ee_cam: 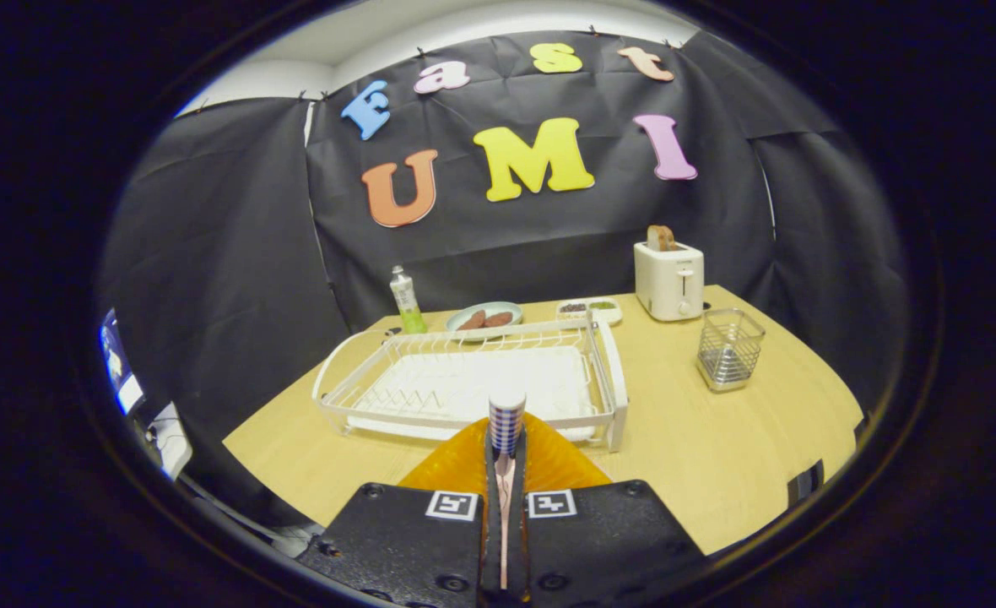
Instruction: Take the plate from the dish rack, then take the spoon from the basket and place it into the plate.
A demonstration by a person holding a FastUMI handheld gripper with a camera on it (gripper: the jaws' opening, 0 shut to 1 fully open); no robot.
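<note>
The fisheye camera rode on the tongs [505, 473], above their near-closed fingers, and faced forward across the worktop [717, 456] toward the booth's black wall. It sat close to the near rim of the dish rack [464, 380], with the toaster [669, 280] farther back.

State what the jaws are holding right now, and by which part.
The gripper is shut on the spoon, clamped along its thin handle; the patterned thick end sticks out ahead, over the orange plate in front of the dish rack.
</note>
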